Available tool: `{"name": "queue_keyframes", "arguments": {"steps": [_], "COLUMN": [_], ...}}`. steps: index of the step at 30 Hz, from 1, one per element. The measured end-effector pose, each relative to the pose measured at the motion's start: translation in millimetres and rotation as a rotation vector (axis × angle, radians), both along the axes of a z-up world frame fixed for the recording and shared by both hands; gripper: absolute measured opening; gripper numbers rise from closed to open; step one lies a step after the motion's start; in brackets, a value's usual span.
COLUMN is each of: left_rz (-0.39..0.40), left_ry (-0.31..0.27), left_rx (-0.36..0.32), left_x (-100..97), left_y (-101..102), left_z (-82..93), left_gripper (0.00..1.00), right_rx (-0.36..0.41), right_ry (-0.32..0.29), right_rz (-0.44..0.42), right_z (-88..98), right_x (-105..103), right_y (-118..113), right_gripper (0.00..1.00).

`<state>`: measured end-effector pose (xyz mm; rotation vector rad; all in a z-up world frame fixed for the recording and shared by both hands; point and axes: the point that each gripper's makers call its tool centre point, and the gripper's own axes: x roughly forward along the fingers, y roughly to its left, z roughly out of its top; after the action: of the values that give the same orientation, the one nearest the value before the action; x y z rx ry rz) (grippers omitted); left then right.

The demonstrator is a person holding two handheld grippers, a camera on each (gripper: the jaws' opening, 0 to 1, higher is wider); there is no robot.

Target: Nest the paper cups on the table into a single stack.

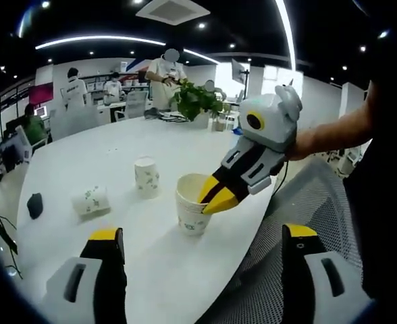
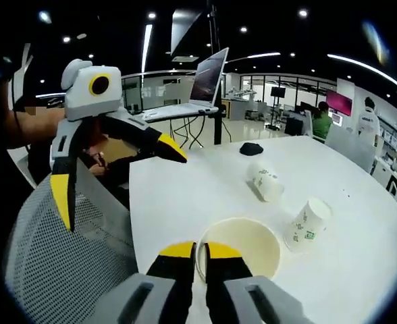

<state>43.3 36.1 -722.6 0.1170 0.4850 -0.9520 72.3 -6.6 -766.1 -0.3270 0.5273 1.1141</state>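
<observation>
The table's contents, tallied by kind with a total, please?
Paper cups: 3, one upright, one upside down, one on its side
Dark objects: 1
Potted plants: 1
Total: 5

- The table (image 1: 117, 155) is plain white.
- The upright paper cup (image 1: 192, 206) at the near edge is white with a small green print on its wall, and its inside (image 2: 242, 246) is cream.
- The second standing cup (image 1: 147, 177) is white with scattered green marks.
- The cup lying on its side (image 1: 90, 200) is white with the same green specks.
- The left tongs (image 1: 202, 253) have yellow tips on black and grey bodies.
- The right tongs (image 2: 200, 251) are yellow-tipped, black behind, with a white housing (image 1: 269, 121).
- The small object (image 1: 34, 205) near the table's far edge is dark, almost black.
- The chair mesh (image 2: 57, 270) is grey with fine dark dots.
- The plant (image 1: 195, 100) is green.
</observation>
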Motion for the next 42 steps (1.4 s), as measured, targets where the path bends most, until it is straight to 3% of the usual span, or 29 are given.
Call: {"name": "queue_keyframes", "arguments": {"steps": [6, 22, 30, 42], "left_rz": [0.002, 0.037, 0.064, 0.098], "left_ry": [0.002, 0.003, 0.001, -0.007], "left_rx": [0.006, -0.010, -0.030, -0.012], "left_x": [-0.9, 12.4, 27.6, 64.5], "left_y": [3, 15, 21, 39], "left_z": [-2.4, 0.6, 1.8, -5.1], "left_gripper": [0.96, 0.93, 0.92, 0.89], "right_rx": [-0.008, 0.080, 0.128, 0.143], "right_ry": [-0.011, -0.010, -0.038, -0.054], "right_rz": [0.011, -0.045, -0.126, -0.260], "right_z": [-0.5, 20.3, 35.8, 34.9], "right_x": [-2, -3, 6, 16], "right_y": [0, -4, -20, -57], "right_gripper": [0.06, 0.17, 0.34, 0.56]}}
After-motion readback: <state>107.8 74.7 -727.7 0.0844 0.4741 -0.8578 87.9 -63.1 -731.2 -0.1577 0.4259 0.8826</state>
